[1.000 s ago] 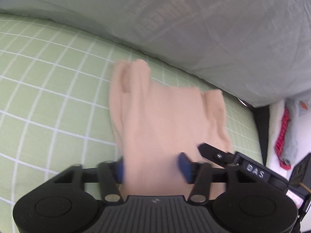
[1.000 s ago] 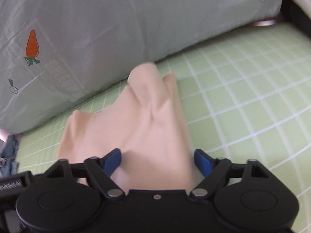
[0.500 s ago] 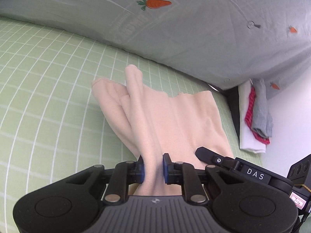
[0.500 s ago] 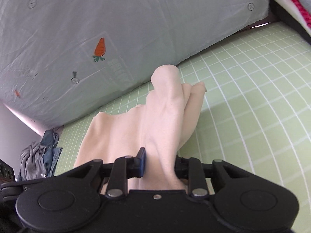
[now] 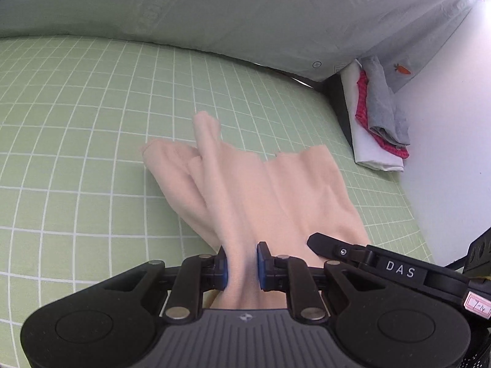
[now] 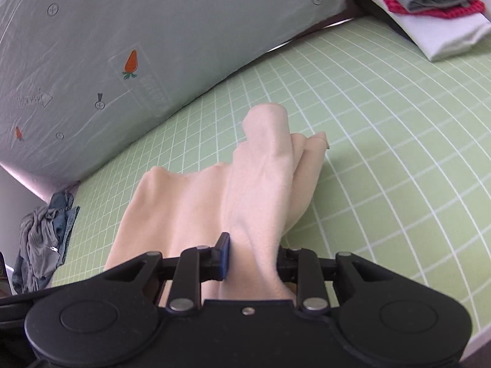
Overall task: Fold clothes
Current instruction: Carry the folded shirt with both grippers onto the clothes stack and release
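A peach-coloured garment [image 5: 260,190] lies stretched over the green checked sheet [image 5: 76,122], its far end bunched into a ridge. My left gripper [image 5: 241,265] is shut on the near edge of this cloth, blue pads pressing a fold between them. In the right wrist view the same peach garment [image 6: 214,196] runs away from my right gripper [image 6: 251,260], which is shut on another part of the near edge. The right-hand pad of that gripper is hidden behind the cloth. The fabric rises off the sheet toward both grippers.
A pale green quilt with carrot prints [image 5: 245,15] lies along the back of the bed. A pile of folded clothes, white, red and grey [image 5: 380,122], sits by the wall. A heap of grey and blue clothes [image 6: 43,239] lies at the far left edge.
Both grippers went from open around the cloth to shut on it. They then pulled back and up, dragging the garment away from the quilt over the sheet.
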Available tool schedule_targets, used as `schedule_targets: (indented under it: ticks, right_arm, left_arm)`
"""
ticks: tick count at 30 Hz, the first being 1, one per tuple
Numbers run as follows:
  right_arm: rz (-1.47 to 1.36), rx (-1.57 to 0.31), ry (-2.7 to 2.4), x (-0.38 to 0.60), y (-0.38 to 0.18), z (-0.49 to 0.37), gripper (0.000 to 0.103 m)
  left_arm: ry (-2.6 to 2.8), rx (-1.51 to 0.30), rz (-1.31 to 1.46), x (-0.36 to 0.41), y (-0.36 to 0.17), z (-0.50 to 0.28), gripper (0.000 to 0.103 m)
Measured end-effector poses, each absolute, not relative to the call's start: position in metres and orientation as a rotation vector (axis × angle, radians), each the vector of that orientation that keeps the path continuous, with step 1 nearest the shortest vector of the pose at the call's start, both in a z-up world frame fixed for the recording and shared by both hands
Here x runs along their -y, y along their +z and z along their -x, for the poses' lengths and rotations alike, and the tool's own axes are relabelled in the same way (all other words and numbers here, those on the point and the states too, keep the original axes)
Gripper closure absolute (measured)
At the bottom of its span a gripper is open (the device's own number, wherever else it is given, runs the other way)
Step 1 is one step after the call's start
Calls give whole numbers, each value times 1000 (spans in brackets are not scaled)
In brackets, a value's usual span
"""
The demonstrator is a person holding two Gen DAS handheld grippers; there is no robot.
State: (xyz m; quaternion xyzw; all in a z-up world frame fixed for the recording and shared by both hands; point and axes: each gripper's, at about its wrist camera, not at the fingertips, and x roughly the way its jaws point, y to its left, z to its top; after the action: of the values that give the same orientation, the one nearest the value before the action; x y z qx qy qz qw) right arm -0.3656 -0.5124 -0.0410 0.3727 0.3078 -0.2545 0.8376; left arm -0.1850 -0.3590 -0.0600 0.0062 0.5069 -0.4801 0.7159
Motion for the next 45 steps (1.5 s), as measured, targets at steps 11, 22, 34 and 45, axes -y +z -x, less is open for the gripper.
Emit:
schedule_targets:
  ticks: [11, 22, 34, 45]
  right_arm:
    - [-797, -619, -689, 521, -22, 424, 77]
    - [-747, -437, -778, 645, 8, 506, 77]
    - [-469, -112, -722, 887, 129, 543, 77]
    - [-497, -323, -901, 1061, 24, 440, 50]
  left_arm:
    - [-1203, -1172, -57, 413, -49, 224, 85]
    - [-1338, -1052, 65, 583, -4, 288, 85]
    - [-1495, -629, 211, 814, 127, 309, 84]
    - [-1143, -776, -120, 944, 22, 255, 40]
